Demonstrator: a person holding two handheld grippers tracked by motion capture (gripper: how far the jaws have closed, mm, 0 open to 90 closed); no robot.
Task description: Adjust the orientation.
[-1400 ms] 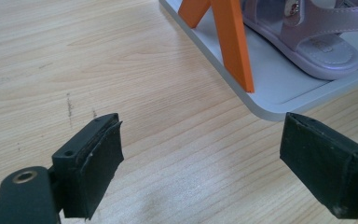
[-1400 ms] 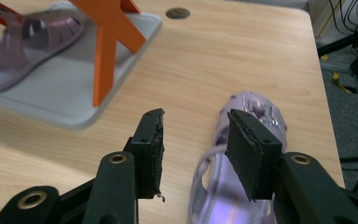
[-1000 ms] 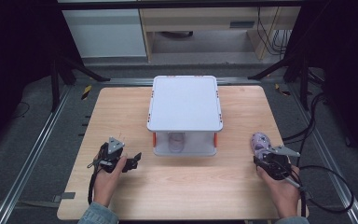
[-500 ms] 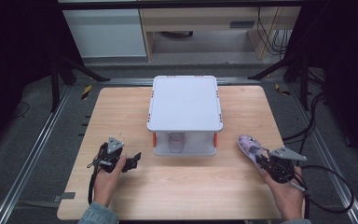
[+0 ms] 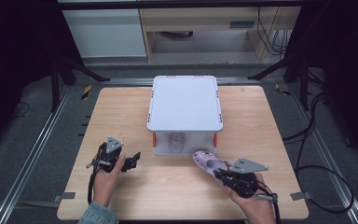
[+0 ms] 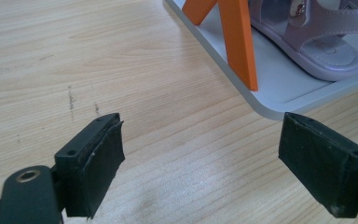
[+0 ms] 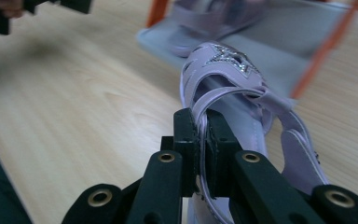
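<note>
A lilac sandal (image 5: 209,163) (image 7: 235,98) with a glittery star on its toe strap hangs in my right gripper (image 5: 223,176) (image 7: 201,140), which is shut on its side strap; its toe points at the open front of a small white shelf rack (image 5: 185,101) with orange posts. A second lilac sandal (image 5: 176,141) (image 6: 314,35) lies on the rack's lower shelf (image 6: 270,88). My left gripper (image 5: 131,162) (image 6: 214,163) stands open over bare wood, left of the rack's front corner, with nothing between its fingers.
The wooden table (image 5: 121,112) carries the rack at its centre. An orange post (image 6: 237,39) of the rack rises just beyond my left gripper. Cables (image 5: 317,154) trail off the table's right side onto the dark floor.
My right gripper has carried the sandal leftward and forward, from the table's right edge to just before the rack's front. The left gripper has stayed where it was.
</note>
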